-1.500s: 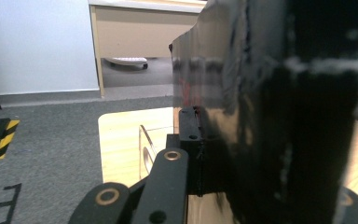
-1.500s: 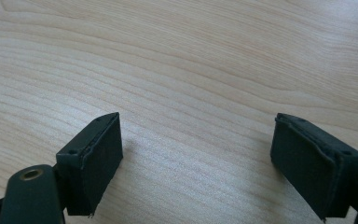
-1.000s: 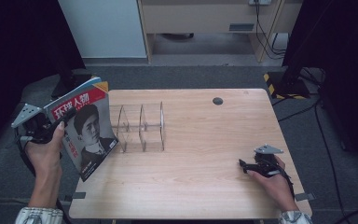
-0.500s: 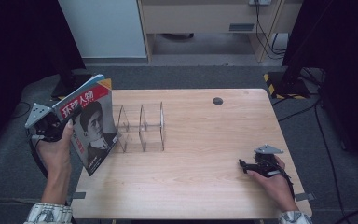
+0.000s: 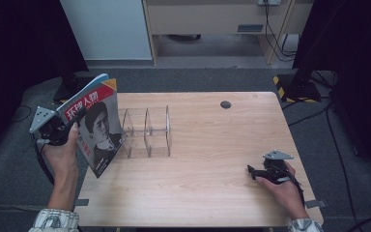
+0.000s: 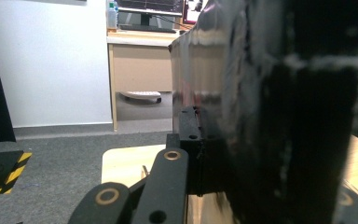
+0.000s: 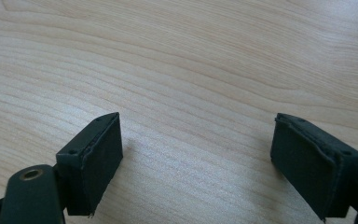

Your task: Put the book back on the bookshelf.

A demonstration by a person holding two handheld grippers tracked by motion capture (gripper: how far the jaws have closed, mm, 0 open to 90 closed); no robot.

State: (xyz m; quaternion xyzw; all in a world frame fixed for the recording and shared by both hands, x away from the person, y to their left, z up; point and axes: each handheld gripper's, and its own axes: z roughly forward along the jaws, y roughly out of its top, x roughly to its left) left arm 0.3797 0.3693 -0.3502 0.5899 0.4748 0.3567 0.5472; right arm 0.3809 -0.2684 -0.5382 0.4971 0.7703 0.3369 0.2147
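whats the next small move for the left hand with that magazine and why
Probably swing the magazine rightward over the clear divider rack and line it up with a slot. The left tongs are shut on it, holding it upright off the table's left edge, and the rack's slots look empty.

The left hand (image 5: 64,147) was raised at the desk's left edge, its forearm coming up from the near side with a patterned sleeve at the wrist. The left gripper (image 5: 77,126) pointed toward the desk's middle, its jaws clamped tight. The right hand (image 5: 282,186) lay low near the desk's near right corner, palm down. The right gripper (image 5: 252,171) pointed left along the desk, its jaws (image 7: 196,163) spread wide with nothing between them.
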